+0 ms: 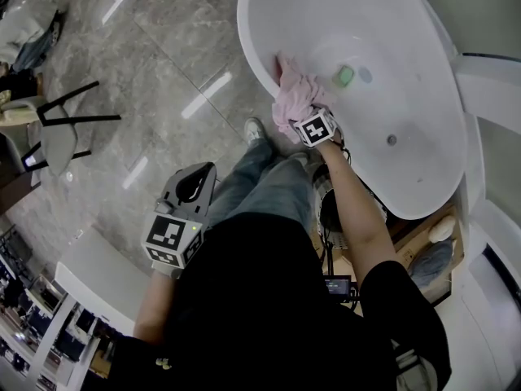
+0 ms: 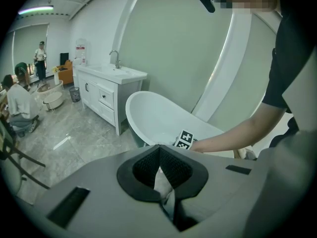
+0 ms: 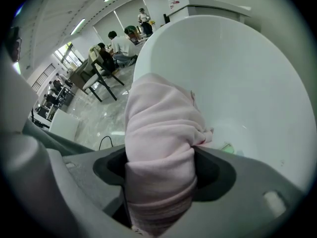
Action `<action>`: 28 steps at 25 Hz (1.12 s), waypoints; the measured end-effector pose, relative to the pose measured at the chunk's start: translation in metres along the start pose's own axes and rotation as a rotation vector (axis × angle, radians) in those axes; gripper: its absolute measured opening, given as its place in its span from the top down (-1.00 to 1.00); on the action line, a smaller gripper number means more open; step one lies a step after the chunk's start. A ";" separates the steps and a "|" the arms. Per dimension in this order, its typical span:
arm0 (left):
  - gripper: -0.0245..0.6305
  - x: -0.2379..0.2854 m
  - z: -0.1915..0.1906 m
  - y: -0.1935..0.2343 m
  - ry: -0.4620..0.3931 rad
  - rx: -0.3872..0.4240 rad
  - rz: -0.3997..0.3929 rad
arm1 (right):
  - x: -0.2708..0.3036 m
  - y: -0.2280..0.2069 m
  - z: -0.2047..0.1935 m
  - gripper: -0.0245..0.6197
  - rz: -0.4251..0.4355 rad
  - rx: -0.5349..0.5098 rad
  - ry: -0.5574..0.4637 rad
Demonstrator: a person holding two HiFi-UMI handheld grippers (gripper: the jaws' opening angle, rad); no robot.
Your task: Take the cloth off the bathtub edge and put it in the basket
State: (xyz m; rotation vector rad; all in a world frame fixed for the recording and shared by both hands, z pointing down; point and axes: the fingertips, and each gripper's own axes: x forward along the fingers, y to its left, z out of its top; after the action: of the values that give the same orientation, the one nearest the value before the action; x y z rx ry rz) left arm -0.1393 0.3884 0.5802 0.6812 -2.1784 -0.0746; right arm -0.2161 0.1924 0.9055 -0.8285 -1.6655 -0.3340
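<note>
A pink cloth (image 1: 291,96) hangs bunched over the near edge of the white bathtub (image 1: 423,96). My right gripper (image 1: 305,114) reaches into it from the tub's near side, its marker cube just behind the cloth. In the right gripper view the cloth (image 3: 161,128) fills the gap between the jaws of the right gripper (image 3: 161,180), with both pads pressed against its folds. My left gripper (image 1: 194,182) is held back by the person's hip over the floor, far from the tub. Its jaws meet in the left gripper view (image 2: 159,155), with nothing between them.
A small green item (image 1: 344,76) and the drain (image 1: 391,139) lie inside the tub. A dark round container (image 1: 328,210) stands under the right forearm, beside a wooden stand (image 1: 423,239). A chair (image 1: 57,129) is on the marble floor at left, a white cabinet (image 1: 94,271) at lower left.
</note>
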 end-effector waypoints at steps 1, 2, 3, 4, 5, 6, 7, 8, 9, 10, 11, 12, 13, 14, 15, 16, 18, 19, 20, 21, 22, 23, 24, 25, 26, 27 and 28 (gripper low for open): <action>0.91 0.000 0.000 -0.001 -0.001 0.002 0.000 | -0.002 0.001 0.002 -0.15 -0.007 -0.021 0.008; 0.91 -0.001 0.000 -0.001 -0.003 0.003 0.001 | -0.005 0.002 0.004 -0.13 -0.012 -0.044 0.018; 0.91 -0.001 0.000 -0.002 -0.005 0.003 0.002 | -0.008 0.003 0.004 -0.10 -0.017 -0.063 0.027; 0.91 -0.002 0.001 -0.004 -0.008 0.004 0.003 | -0.010 0.003 0.004 -0.08 -0.022 -0.078 0.037; 0.91 -0.003 0.001 -0.006 -0.011 0.005 0.003 | -0.013 0.003 0.003 -0.06 -0.026 -0.088 0.046; 0.91 -0.003 0.002 -0.007 -0.015 0.005 0.003 | -0.016 0.003 0.002 -0.04 -0.028 -0.095 0.052; 0.91 -0.004 0.003 -0.009 -0.018 0.007 0.002 | -0.020 0.004 0.002 -0.01 -0.029 -0.101 0.057; 0.91 -0.005 0.003 -0.010 -0.021 0.009 0.000 | -0.024 0.005 0.002 0.03 -0.029 -0.104 0.060; 0.91 -0.005 0.004 -0.011 -0.024 0.011 -0.002 | -0.027 0.006 0.001 0.07 -0.029 -0.105 0.062; 0.91 -0.006 0.005 -0.012 -0.026 0.013 -0.005 | -0.031 0.008 0.001 0.11 -0.030 -0.105 0.063; 0.91 -0.007 0.006 -0.012 -0.029 0.014 -0.008 | -0.035 0.008 0.001 0.14 -0.034 -0.103 0.065; 0.91 -0.007 0.008 -0.013 -0.031 0.015 -0.011 | -0.040 0.009 0.002 0.19 -0.041 -0.099 0.063; 0.91 -0.008 0.010 -0.014 -0.034 0.017 -0.015 | -0.046 0.008 0.004 0.28 -0.049 -0.091 0.056; 0.91 -0.008 0.012 -0.015 -0.038 0.017 -0.017 | -0.054 0.007 0.006 0.50 -0.056 -0.077 0.044; 0.91 -0.008 0.015 -0.016 -0.044 0.014 -0.019 | -0.060 0.006 0.007 0.59 -0.060 -0.059 0.035; 0.91 -0.008 0.017 -0.017 -0.049 0.007 -0.022 | -0.065 0.005 0.006 0.60 -0.061 -0.044 0.032; 0.91 -0.006 0.022 -0.020 -0.056 0.001 -0.034 | -0.072 0.006 0.004 0.60 -0.066 -0.048 0.035; 0.91 -0.005 0.024 -0.022 -0.058 0.001 -0.042 | -0.076 0.006 0.003 0.60 -0.071 -0.059 0.038; 0.91 -0.003 0.026 -0.025 -0.060 0.004 -0.050 | -0.081 0.007 0.001 0.60 -0.076 -0.064 0.040; 0.91 -0.002 0.029 -0.028 -0.060 0.011 -0.061 | -0.086 0.008 0.000 0.60 -0.080 -0.065 0.040; 0.91 -0.001 0.031 -0.032 -0.060 0.020 -0.072 | -0.091 0.009 -0.001 0.60 -0.083 -0.062 0.037; 0.91 0.000 0.032 -0.035 -0.059 0.027 -0.082 | -0.096 0.011 -0.003 0.60 -0.085 -0.058 0.034; 0.91 0.001 0.034 -0.038 -0.060 0.032 -0.090 | -0.101 0.012 -0.005 0.60 -0.088 -0.055 0.030; 0.91 0.003 0.036 -0.041 -0.061 0.036 -0.097 | -0.106 0.013 -0.006 0.61 -0.091 -0.051 0.026; 0.91 0.004 0.037 -0.044 -0.062 0.041 -0.104 | -0.112 0.014 -0.007 0.61 -0.094 -0.046 0.021; 0.91 0.005 0.040 -0.047 -0.063 0.046 -0.111 | -0.118 0.014 -0.008 0.61 -0.099 -0.040 0.014; 0.91 0.006 0.042 -0.050 -0.064 0.052 -0.119 | -0.125 0.014 -0.008 0.61 -0.104 -0.033 0.007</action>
State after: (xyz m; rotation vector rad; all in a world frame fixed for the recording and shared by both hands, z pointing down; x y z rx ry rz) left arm -0.1511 0.3354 0.5434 0.8484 -2.2056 -0.1035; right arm -0.1933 0.1548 0.7877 -0.7654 -1.7046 -0.4368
